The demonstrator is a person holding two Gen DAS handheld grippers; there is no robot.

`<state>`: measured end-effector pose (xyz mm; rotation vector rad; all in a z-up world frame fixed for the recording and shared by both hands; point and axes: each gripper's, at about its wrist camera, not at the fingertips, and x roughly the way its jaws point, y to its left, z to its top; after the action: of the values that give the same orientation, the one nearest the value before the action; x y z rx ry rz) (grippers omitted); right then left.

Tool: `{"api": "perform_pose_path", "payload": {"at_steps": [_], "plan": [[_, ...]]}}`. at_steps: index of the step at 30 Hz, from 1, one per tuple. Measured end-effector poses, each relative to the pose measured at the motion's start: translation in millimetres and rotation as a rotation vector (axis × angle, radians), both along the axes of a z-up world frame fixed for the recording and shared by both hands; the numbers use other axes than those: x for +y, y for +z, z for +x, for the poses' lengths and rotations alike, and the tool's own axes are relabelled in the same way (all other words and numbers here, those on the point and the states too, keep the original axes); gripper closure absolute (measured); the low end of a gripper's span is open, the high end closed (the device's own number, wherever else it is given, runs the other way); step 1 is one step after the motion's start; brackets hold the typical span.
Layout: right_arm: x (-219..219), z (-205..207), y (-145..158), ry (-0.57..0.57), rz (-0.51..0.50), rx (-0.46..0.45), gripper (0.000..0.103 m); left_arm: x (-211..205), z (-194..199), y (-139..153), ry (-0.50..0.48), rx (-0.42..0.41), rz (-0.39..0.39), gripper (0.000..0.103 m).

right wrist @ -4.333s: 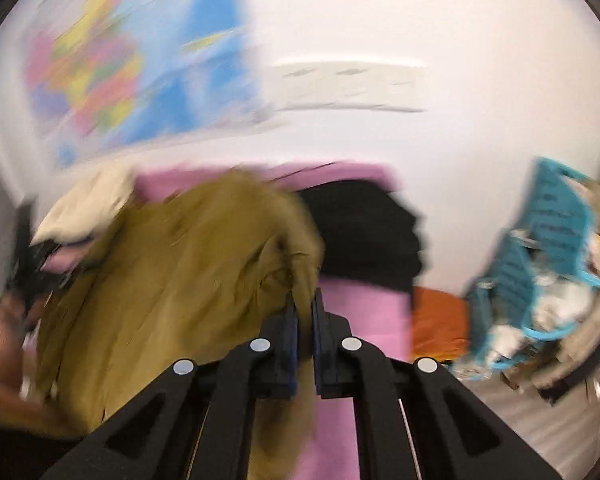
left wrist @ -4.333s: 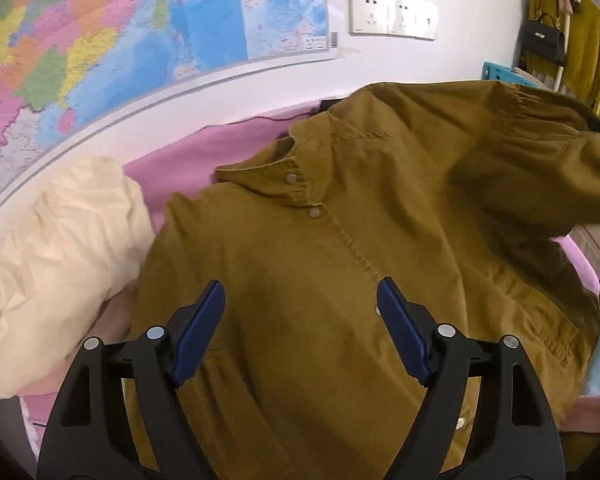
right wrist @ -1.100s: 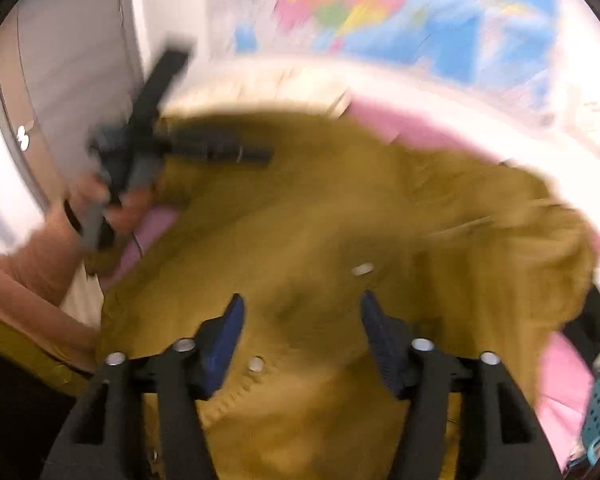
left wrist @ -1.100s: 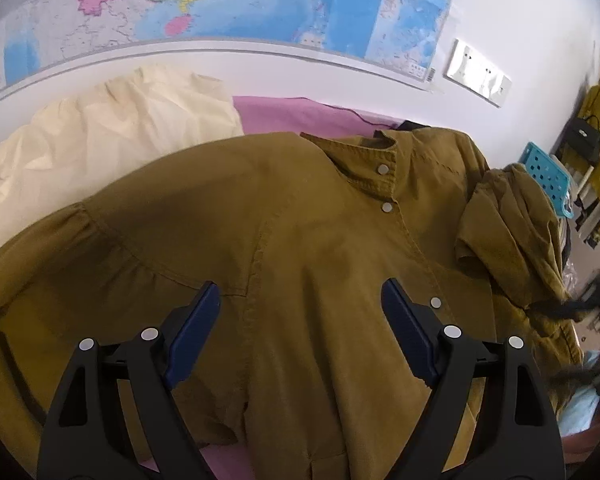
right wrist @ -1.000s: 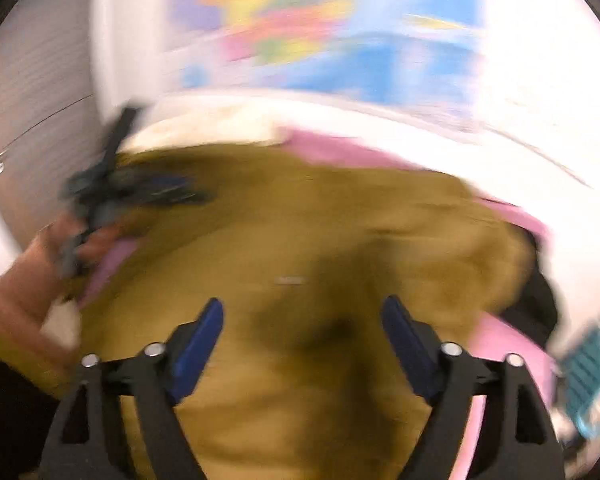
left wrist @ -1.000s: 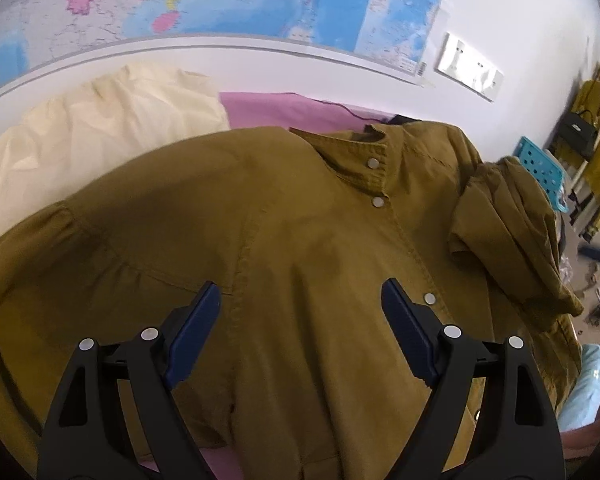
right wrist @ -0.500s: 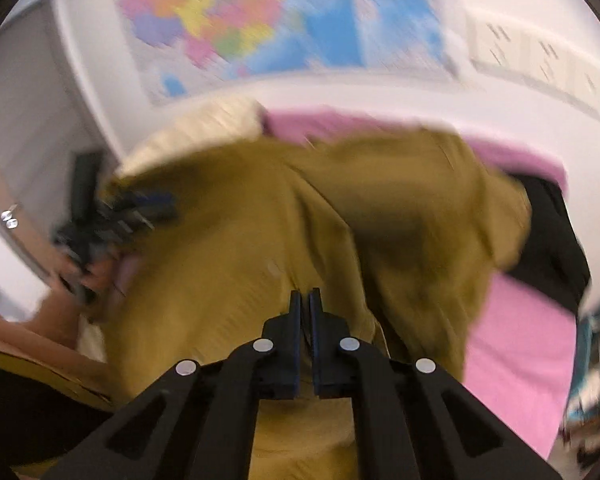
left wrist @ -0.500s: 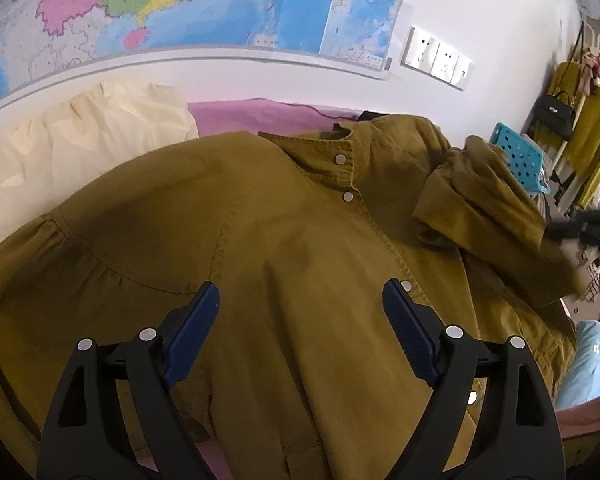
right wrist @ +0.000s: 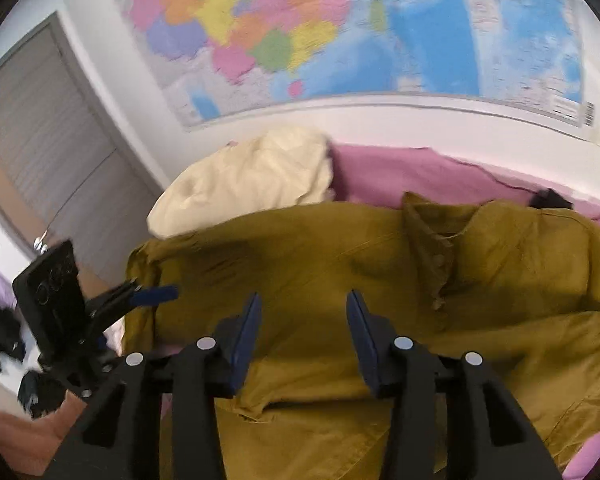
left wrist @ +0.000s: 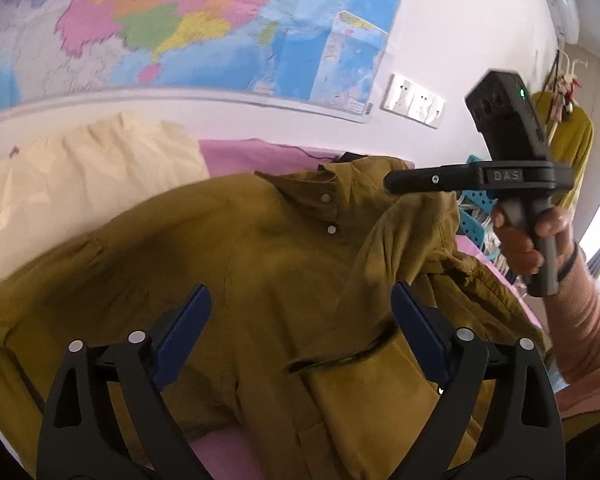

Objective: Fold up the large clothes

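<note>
A mustard button-up shirt [left wrist: 260,264] lies spread, collar toward the wall, on the pink sheet [left wrist: 240,156]. Its right sleeve [left wrist: 404,240] is folded in over the front. My left gripper [left wrist: 300,300] hovers over the shirt's lower front, its jaws opening wide with nothing between them. A hand holds my right gripper [left wrist: 392,180] level just above the folded sleeve. In the right wrist view its jaws [right wrist: 304,304] are opening above the shirt [right wrist: 320,256] with no cloth pinched. The left gripper [right wrist: 156,288] shows there at the shirt's left edge.
A cream garment [left wrist: 80,172] is heaped at the back left against the wall. A black item [left wrist: 350,157] peeks out behind the collar. A blue basket [left wrist: 472,212] and hanging clothes [left wrist: 576,148] stand at the right, and a door [right wrist: 48,152] on the left.
The right gripper, shut half a second ago, now has its jaws apart and has swung in over the shirt. The right sleeve now lies folded across the front. The left gripper rose a little.
</note>
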<state>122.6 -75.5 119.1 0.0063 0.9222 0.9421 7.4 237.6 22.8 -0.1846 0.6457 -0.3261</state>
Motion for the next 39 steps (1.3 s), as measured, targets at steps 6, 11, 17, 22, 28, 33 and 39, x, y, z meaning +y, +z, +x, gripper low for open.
{"api": "perform_pose_path", "payload": {"at_steps": [6, 11, 17, 22, 28, 33, 39], "plan": [[-84.8, 0.9, -6.2, -0.200, -0.018, -0.094, 0.052, 16.9, -1.9, -9.2, -0.023, 0.018, -0.084, 0.012], [-174.5, -10.7, -15.8, -0.412, -0.049, -0.166, 0.033, -20.6, -20.3, -19.2, -0.179, -0.013, -0.010, 0.009], [-236.4, 11.8, -87.0, -0.542, -0.081, 0.028, 0.024, -78.8, -16.0, -53.2, -0.308, 0.049, 0.203, 0.010], [-232.5, 32.6, -132.1, -0.459, 0.000, 0.193, 0.035, -68.6, 41.0, -68.5, -0.236, 0.219, 0.143, 0.073], [-244.6, 34.5, -118.7, -0.400, 0.116, 0.241, 0.095, -21.0, 94.0, -50.1, -0.072, 0.308, -0.043, 0.085], [-275.7, 43.7, -108.4, -0.472, 0.139, 0.276, 0.096, -7.7, 134.1, -56.8, 0.011, 0.391, -0.118, 0.072], [-263.5, 44.4, -114.1, -0.564, -0.050, 0.228, 0.062, -19.0, 158.8, -87.5, 0.100, 0.478, -0.032, 0.050]]}}
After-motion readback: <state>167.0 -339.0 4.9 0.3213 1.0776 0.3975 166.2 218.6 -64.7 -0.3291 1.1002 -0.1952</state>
